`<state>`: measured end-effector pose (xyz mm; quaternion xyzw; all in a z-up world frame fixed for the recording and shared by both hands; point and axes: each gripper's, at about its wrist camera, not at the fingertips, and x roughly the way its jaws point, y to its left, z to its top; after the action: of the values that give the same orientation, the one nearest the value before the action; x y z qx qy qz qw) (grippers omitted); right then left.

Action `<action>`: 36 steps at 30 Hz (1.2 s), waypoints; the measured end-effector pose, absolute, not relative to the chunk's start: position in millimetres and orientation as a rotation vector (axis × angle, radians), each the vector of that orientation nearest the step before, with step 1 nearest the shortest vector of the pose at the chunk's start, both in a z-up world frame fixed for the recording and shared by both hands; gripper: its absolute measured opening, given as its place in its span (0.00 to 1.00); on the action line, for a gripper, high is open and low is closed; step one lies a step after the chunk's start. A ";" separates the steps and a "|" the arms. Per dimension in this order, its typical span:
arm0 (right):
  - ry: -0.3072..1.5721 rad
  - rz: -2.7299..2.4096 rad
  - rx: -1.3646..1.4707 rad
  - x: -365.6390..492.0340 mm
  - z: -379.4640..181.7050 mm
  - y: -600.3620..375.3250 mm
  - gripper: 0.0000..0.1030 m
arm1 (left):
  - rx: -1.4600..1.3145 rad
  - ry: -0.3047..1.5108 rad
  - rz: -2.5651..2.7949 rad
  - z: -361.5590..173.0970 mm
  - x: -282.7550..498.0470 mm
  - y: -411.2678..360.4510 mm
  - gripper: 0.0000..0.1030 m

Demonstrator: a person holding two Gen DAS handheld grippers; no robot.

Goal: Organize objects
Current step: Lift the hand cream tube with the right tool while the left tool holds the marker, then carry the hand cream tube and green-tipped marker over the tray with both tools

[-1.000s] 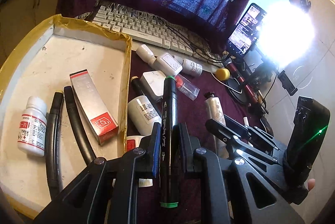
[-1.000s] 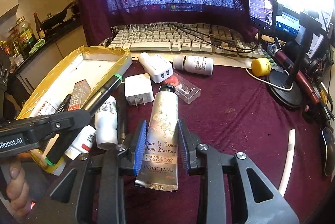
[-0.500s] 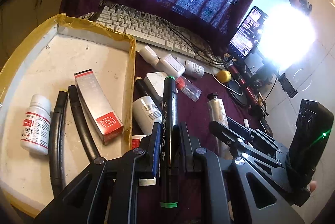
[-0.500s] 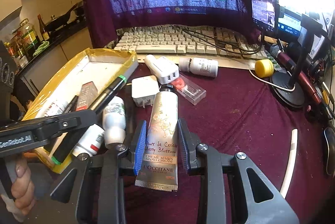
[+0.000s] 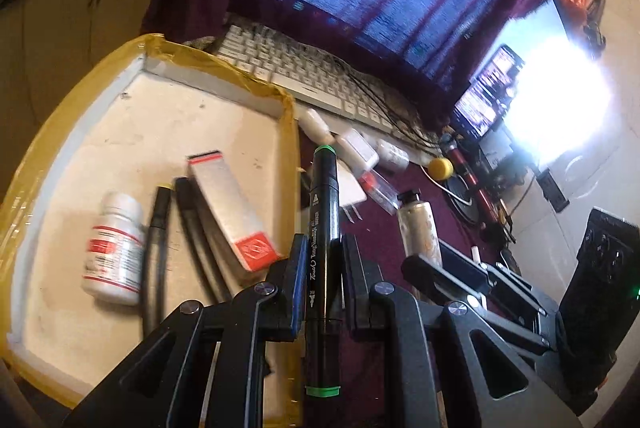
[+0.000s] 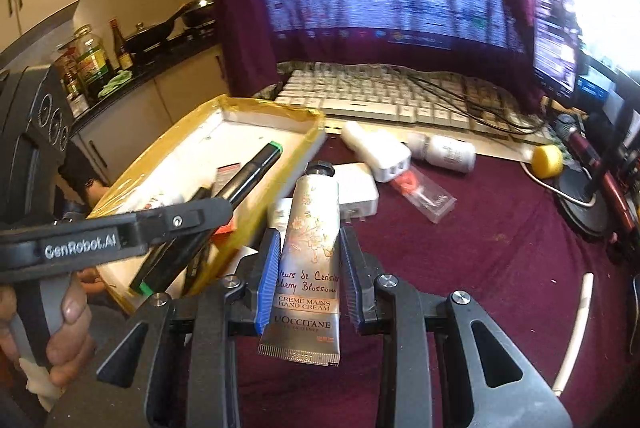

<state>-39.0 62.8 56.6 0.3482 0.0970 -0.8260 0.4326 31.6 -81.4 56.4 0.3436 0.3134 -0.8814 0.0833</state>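
Now left tool (image 5: pixel 322 284) clamps the black marker (image 5: pixel 323 228), right tool (image 6: pixel 308 280) clamps the hand cream tube (image 6: pixel 310 256), both airborne. Box (image 5: pixel 160 132) lies at 10 o'clock. Risk: marker tip or tube snags the box's taped wall.

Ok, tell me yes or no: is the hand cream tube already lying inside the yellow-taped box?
No, the hand cream tube is clamped in the right gripper, beside the yellow-taped box.

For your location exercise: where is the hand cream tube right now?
The hand cream tube is clamped in the right gripper, above the maroon cloth, right of the yellow-edged tray.
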 end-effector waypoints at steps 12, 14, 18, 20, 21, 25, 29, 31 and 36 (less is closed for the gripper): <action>0.237 -1.955 0.916 -39.9 47.2 20.0 0.27 | 0.956 1.013 -2.525 51.9 52.2 -129.4 0.13; 0.240 -1.936 0.935 -45.3 45.7 11.4 0.27 | 0.949 0.990 -2.501 53.3 47.9 -138.6 0.13; 0.237 -1.893 0.986 -59.3 43.6 -11.3 0.27 | 0.968 0.990 -2.471 53.6 36.5 -154.1 0.13; 0.244 -1.890 0.993 -63.8 43.8 -21.1 0.27 | 0.976 0.960 -2.445 54.6 28.4 -161.9 0.13; 0.258 -1.895 0.992 -65.8 44.4 -27.7 0.27 | 0.977 0.945 -2.434 54.8 23.5 -166.1 0.13; 0.275 -1.906 0.991 -71.4 47.8 -47.5 0.27 | 0.978 0.920 -2.384 52.8 11.6 -181.3 0.13; 0.313 -1.916 0.985 -72.6 46.9 -62.9 0.27 | 0.999 0.920 -2.344 47.6 4.2 -191.3 0.13; 0.325 -1.921 0.987 -72.9 44.1 -66.5 0.27 | 1.019 0.912 -2.332 43.4 0.3 -193.2 0.13; 0.329 -1.927 1.017 -76.4 35.7 -70.0 0.27 | 1.069 0.915 -2.313 34.5 -4.2 -192.7 0.13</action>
<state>-76.4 -70.0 35.7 0.4118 0.1332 -0.7800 0.4521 -4.2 -192.7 34.5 0.3857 0.3301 -0.8343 0.2152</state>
